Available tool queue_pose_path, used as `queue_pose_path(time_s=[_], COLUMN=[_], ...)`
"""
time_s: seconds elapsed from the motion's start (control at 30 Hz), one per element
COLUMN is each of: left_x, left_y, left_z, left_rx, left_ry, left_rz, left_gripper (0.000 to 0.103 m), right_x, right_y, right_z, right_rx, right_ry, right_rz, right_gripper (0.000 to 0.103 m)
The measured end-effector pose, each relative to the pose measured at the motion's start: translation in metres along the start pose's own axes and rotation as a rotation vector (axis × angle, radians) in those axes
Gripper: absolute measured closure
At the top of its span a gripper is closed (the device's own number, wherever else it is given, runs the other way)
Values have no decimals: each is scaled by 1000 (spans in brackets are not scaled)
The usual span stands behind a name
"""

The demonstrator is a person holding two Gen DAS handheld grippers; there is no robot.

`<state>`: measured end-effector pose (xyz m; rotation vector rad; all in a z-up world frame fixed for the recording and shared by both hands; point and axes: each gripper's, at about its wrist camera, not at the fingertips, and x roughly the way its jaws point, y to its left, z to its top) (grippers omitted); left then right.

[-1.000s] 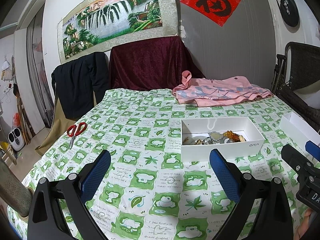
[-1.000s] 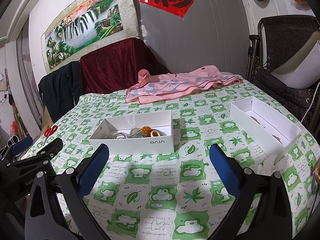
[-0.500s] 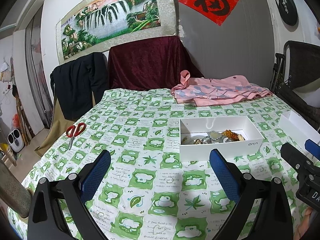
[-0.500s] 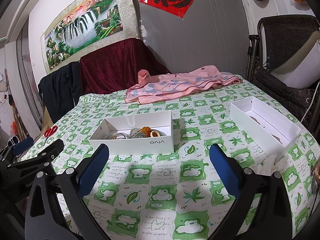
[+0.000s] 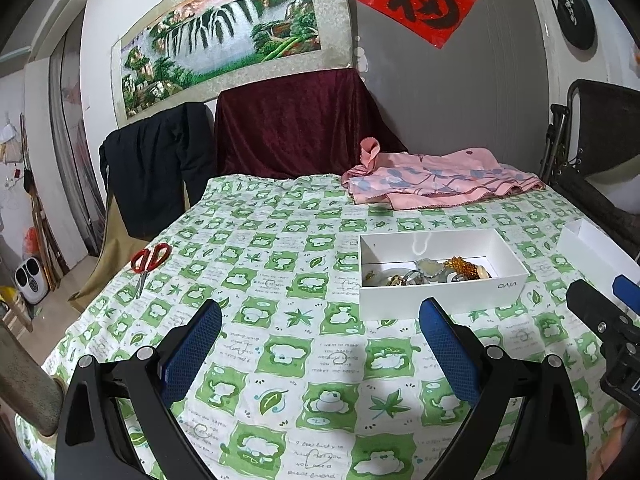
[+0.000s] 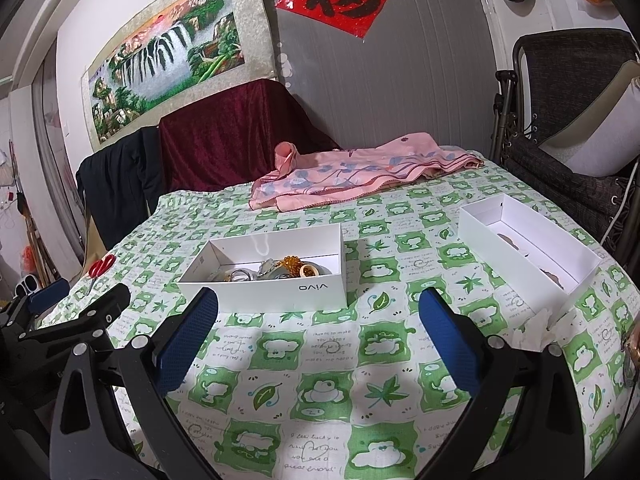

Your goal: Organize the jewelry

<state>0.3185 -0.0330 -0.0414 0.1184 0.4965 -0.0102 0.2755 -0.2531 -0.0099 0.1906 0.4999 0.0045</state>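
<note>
Left tongs (image 5: 320, 344): spread wide, empty, above green-checked counter (image 5: 280, 360). White box (image 5: 436, 294) holding jewelry (image 5: 428, 272) at 1 o'clock, apart from tips. Right tongs (image 6: 318, 340): spread, empty; same box at 11 o'clock; second white box (image 6: 528, 256) at 2 o'clock.

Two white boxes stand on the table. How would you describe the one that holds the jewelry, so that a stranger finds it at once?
Start from the table with the green and white frog-pattern cloth. Near its middle, in front of the pink cloth, stands the jewelry box. Unlike the other white box at the right edge, it has "vivo" printed on its near wall and holds a heap of rings and amber beads.
</note>
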Motion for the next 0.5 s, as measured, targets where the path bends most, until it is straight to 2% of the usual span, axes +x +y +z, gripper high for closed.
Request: queue_pose_path(time_s=[0.5], left_x=[1], left_y=[3], left_z=[1], left_rx=[-18], left_ry=[2], left_rz=[2], left_gripper=[6], right_x=[0], right_y=[-1], right_z=[1], right_rx=[0], right_ry=[-3], right_rz=[0], right_gripper=[7])
